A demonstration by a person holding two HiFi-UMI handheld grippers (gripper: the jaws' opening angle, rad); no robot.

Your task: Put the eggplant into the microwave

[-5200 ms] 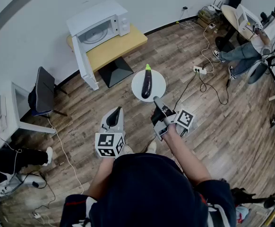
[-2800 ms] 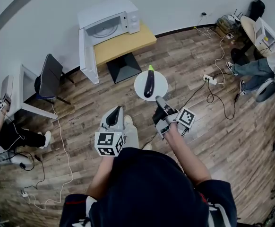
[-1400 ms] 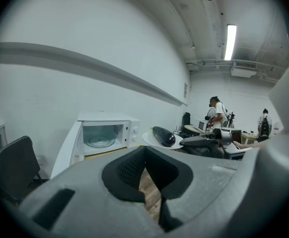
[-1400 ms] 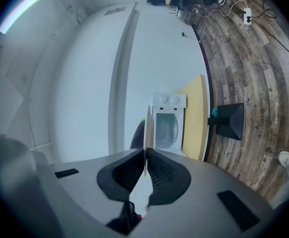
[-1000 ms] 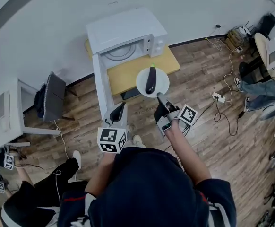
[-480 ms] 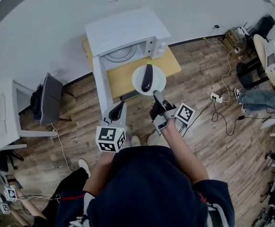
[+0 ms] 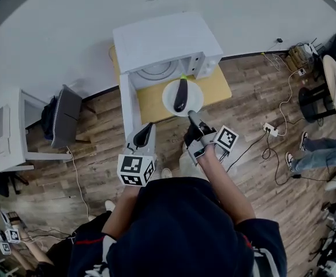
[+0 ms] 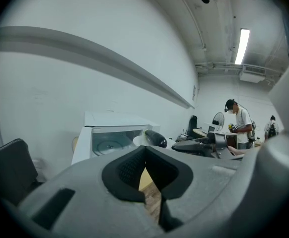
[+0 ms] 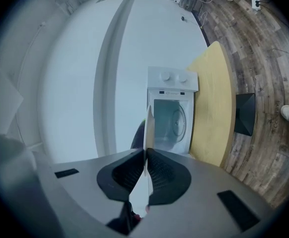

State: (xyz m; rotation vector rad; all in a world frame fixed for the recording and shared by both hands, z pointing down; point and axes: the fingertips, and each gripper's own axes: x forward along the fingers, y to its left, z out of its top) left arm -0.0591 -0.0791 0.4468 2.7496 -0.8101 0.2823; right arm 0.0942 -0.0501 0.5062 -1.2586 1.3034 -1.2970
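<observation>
Yellow table (image 7: 215, 88) under microwave (image 7: 163, 38), floor (image 7: 254, 123) perhaps laminate planks

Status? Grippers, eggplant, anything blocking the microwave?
Right gripper shut on rim of round white plate; left gripper shut, empty. Dark purple eggplant on plate, before white microwave. Door open, nothing blocking.

Head camera looks steeply down over the person's (image 7: 179, 229) shoulders; both gripper cameras, low behind their jaws, face the open white box-shaped microwave (image 7: 163, 44), shared by all views.
</observation>
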